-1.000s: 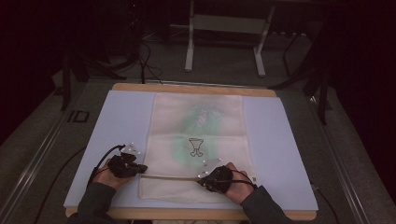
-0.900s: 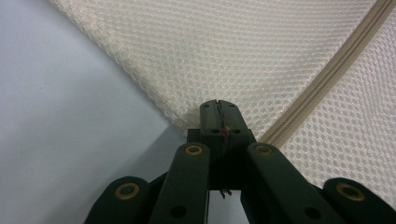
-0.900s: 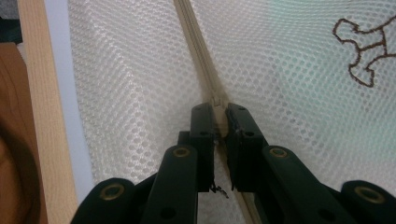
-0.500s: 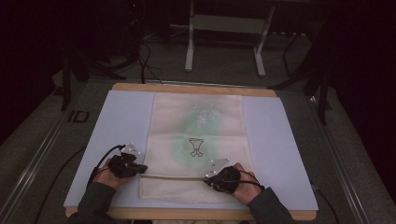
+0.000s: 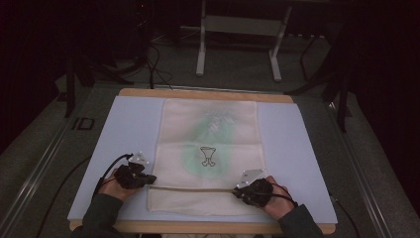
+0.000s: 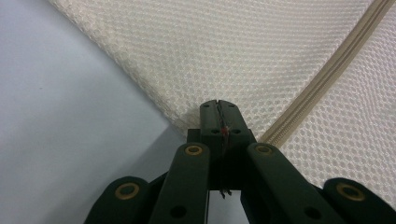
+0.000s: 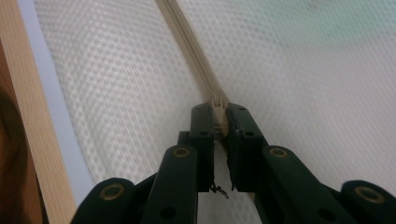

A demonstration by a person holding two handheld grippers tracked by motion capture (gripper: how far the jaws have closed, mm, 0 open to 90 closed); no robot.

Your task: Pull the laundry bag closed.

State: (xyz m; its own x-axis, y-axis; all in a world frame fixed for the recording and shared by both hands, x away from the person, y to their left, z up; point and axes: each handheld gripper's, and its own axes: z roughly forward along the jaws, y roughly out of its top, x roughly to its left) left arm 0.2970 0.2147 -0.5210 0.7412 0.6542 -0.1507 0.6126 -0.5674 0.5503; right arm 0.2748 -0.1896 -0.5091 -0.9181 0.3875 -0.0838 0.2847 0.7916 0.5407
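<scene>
I kept my left hand-held gripper (image 5: 146,179) clamped on the left edge of the cream mesh laundry bag (image 5: 210,129), which lay flat down the middle of the lilac-topped desk (image 5: 297,148), its zipped end toward the near edge. The jaws stood pinched together on the mesh beside the beige zipper (image 6: 327,79). My right hand-held gripper (image 5: 239,192), closed on the small beige zipper pull (image 7: 218,103), had slid rightward along the zipper toward the desk's near right corner since a second ago. I judged the zip was opening, with a short stretch left.
</scene>
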